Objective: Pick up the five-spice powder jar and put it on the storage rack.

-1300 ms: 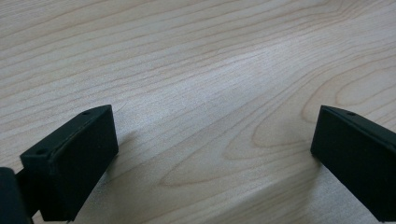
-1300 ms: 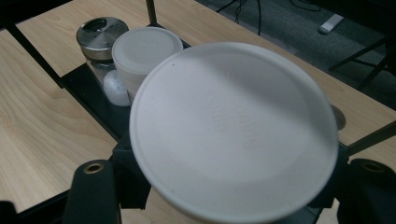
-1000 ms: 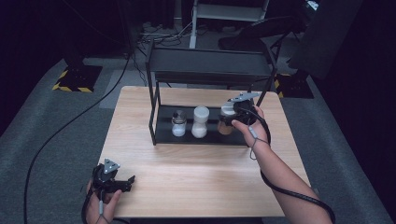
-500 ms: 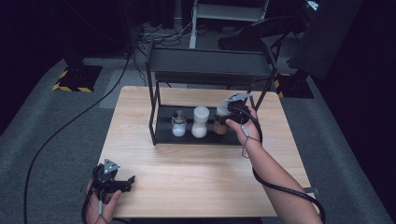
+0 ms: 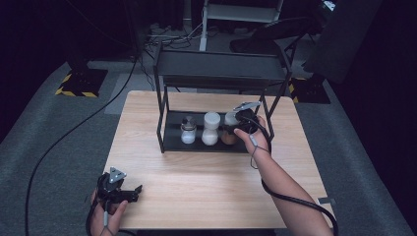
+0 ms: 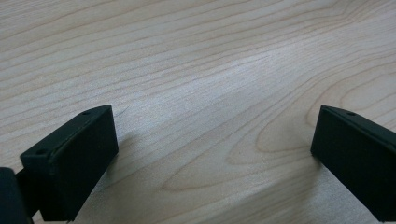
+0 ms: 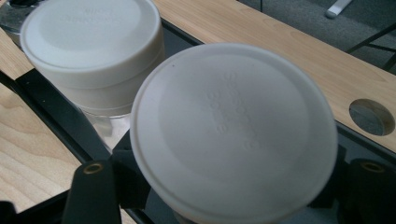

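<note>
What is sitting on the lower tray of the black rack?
The lower tray holds three jars: a small shaker, a white-lidded jar and a brown-filled jar. The right gripper covers part of the last one.

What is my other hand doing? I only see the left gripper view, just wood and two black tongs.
Observer: Your right tongs stand either side of a white-lidded jar on the bottom tray of a black rack.
Operator: Is that jar alone?
Observer: No, it's the right end of a row of three. A middle jar and a small jar stand beside it.
Operator: What's inside mine?
Observer: Something brownish. The other two hold white stuff.
</note>
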